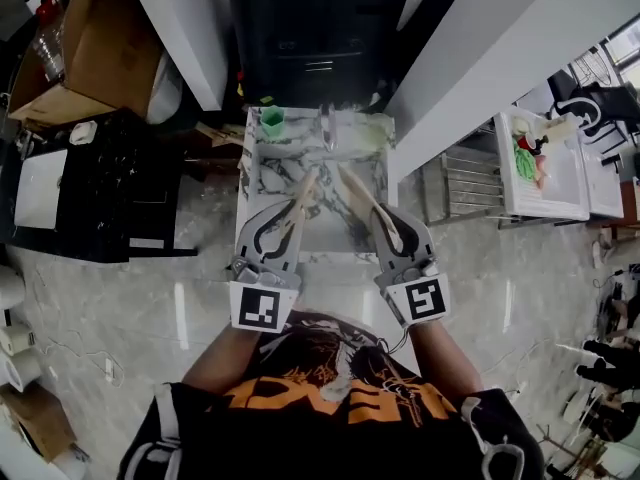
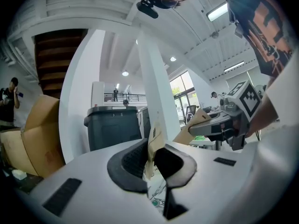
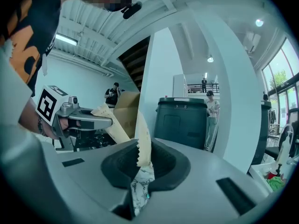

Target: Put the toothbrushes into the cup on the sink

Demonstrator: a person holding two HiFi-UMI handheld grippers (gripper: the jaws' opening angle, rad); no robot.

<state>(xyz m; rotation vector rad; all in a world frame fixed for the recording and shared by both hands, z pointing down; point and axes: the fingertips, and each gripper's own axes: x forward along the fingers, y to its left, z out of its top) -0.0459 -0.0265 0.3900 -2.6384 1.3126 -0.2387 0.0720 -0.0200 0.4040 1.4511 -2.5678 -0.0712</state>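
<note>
My left gripper (image 1: pixel 285 223) is closed down on a slim tan toothbrush packet (image 1: pixel 303 196). In the left gripper view my dark pads (image 2: pixel 135 160) pinch its near end, and the rest of the paper (image 2: pixel 156 133) stands up past the jaws (image 2: pixel 152 161).

My right gripper (image 1: pixel 388 226) has the same kind of grip. Its jaws (image 3: pixel 140 164) are together on a second toothbrush packet (image 3: pixel 142 141), whose serrated edge shows just above the pads.

From the head view the second packet (image 1: pixel 357 193) slants toward the far left and the first slants toward the far right. Their far tips come near each other but stay apart. Both hang over the near half of the marble sink (image 1: pixel 262 173), clear of its surface as far as I can tell.

The green cup (image 1: pixel 272 120) stands upright at the sink's far left corner, well apart from both packets. The faucet (image 1: pixel 327 128) is to its right, near the middle of the far edge.

Each gripper sees the other beside it: the right one (image 2: pixel 224 125) in the left gripper view, and the left one (image 3: pixel 79 120) in the right gripper view. A dark bin (image 3: pixel 182 118) stands beyond them. A cardboard box (image 1: pixel 90 48) sits far off to the left.
</note>
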